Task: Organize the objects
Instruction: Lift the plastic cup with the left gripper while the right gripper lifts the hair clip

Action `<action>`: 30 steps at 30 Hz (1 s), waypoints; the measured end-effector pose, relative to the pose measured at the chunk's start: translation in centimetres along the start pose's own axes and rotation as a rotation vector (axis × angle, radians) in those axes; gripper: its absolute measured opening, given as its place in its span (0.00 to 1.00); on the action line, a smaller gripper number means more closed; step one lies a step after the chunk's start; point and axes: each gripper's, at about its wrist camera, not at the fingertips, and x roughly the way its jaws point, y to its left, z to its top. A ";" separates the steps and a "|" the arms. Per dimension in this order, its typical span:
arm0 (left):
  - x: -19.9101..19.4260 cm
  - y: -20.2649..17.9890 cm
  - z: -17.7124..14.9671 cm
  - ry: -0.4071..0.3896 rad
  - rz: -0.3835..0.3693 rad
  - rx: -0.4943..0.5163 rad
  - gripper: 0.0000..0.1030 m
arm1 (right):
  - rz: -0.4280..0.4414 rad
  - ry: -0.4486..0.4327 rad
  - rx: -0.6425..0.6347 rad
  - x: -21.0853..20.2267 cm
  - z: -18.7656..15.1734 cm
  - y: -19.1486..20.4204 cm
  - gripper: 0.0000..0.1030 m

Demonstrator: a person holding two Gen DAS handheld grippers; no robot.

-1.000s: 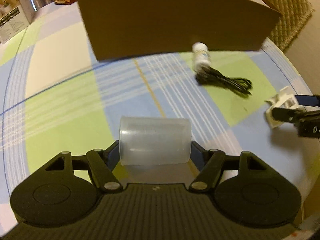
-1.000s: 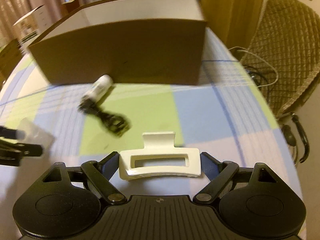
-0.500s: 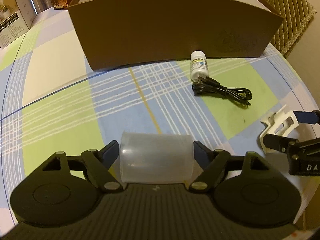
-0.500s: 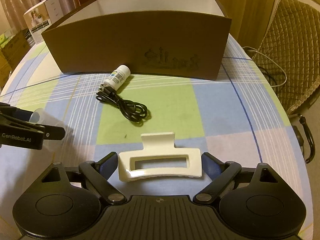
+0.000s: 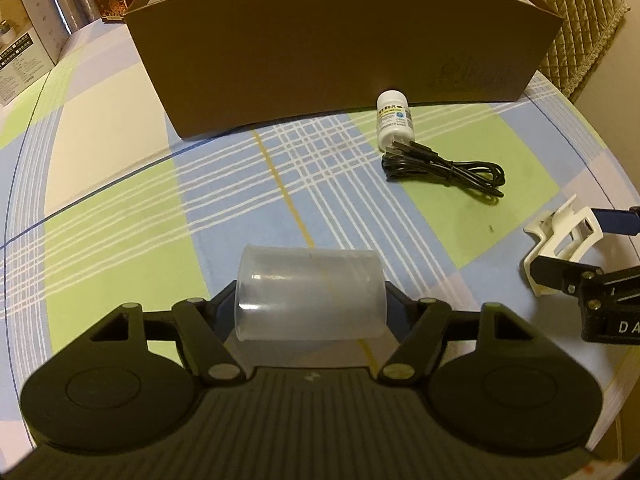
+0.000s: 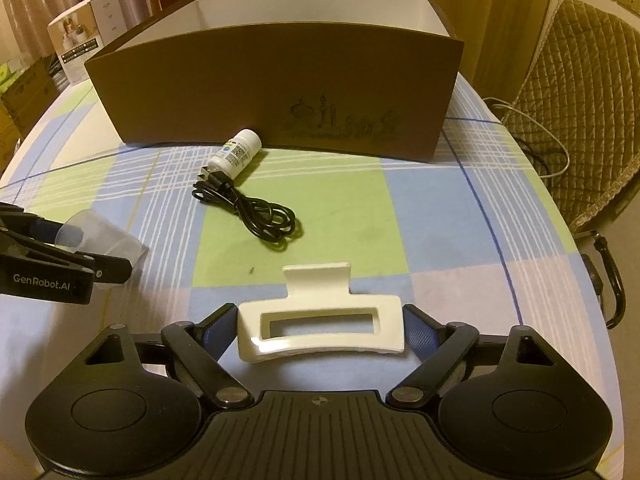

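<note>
Left wrist view: a clear plastic cup (image 5: pixel 310 294) lies on its side between the fingers of the left gripper (image 5: pixel 310 300), whose jaws have just been closing and now press on the cup's two ends, low over the checked tablecloth (image 5: pixel 120 220). In the right wrist view a white hair clip (image 6: pixel 320 326) sits crosswise in the right gripper (image 6: pixel 320 328); those jaws have also just been closing, and the pads touch both ends of the clip, standing wide apart to span it. Farther out on the cloth a small white pill bottle (image 5: pixel 394 124) lies on its side, just in front of the brown cardboard box (image 5: pixel 340 48). A coiled black cable (image 5: pixel 444 172) lies with its plug end touching the bottle. The box is open at the top with white inner walls. A quilted chair (image 6: pixel 580 120) stands to the right of the table.
</note>
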 end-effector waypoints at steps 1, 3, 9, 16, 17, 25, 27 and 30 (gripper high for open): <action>0.0 0.0 0.0 0.001 0.001 0.000 0.67 | 0.001 0.003 0.002 0.0 0.0 0.0 0.82; -0.1 0.0 0.0 0.001 0.001 0.000 0.67 | 0.004 0.010 -0.004 0.0 0.1 0.2 0.82; -0.2 0.1 -0.2 0.000 0.001 0.003 0.67 | -0.004 0.011 -0.022 0.0 -0.2 0.4 0.81; -0.8 0.1 -0.3 -0.010 -0.001 0.004 0.67 | 0.001 0.000 -0.008 -0.5 -0.2 0.1 0.81; -0.9 0.1 -0.3 -0.012 -0.001 0.005 0.67 | 0.004 -0.002 -0.007 -0.6 -0.2 0.1 0.81; -1.9 0.3 0.0 -0.025 0.002 0.003 0.67 | 0.024 -0.018 0.016 -1.4 0.3 0.2 0.81; -2.2 0.3 0.1 -0.029 0.003 0.001 0.67 | 0.027 -0.024 0.016 -1.7 0.4 0.3 0.81; -2.7 0.4 0.2 -0.035 0.003 -0.001 0.67 | 0.034 -0.035 0.016 -2.1 0.8 0.4 0.81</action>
